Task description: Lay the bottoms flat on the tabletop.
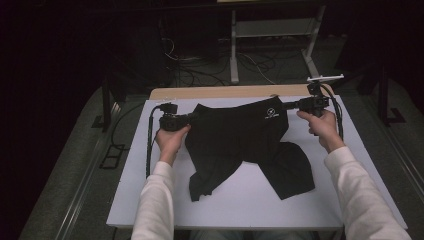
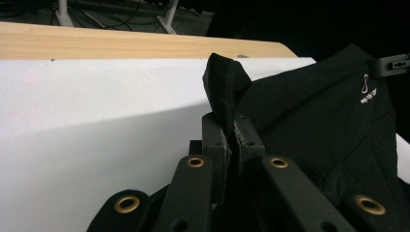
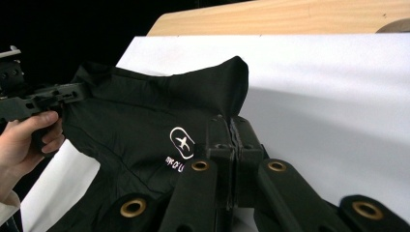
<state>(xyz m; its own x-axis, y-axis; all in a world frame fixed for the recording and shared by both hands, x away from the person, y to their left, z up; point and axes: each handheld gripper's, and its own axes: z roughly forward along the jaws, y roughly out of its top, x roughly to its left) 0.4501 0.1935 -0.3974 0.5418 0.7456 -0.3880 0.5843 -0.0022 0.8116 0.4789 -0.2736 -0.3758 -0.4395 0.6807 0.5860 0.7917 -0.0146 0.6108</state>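
I've got both grippers on the black fabric shorts w/ small white plane logo (image 1: 240, 142), one at each end of the waistband. Left gripper (image 1: 191, 119) is clenched on the waistband corner: in the left gripper view the jaws are pinched tight w/ a fold of black cloth (image 2: 226, 92) sticking up between them. Right gripper (image 1: 285, 105) is likewise clamped on the opposite corner; in the right gripper view the jaws meet on the hem, logo (image 3: 182, 141) just beside them.

Shorts lie on the white foam board (image 1: 240, 200) covering the light wooden table (image 1: 215, 92), waistband toward the far edge, stretched roughly taut btwn the two grippers. Can't tell if the waistband is lifted off the board or only pulled flat. The two legs trail toward me: the one on the right lies fairly flat, the one on the left is crumpled and twisted near its hem.

Progress, as I judge it: grasp is done, top edge is spread. Looks like flattening or prep for a fold. What's left: smooth the legs, esp. the bunched one, then lay down and make whatever folds are wanted. No fold made yet. So early to mid stage, I'd say.
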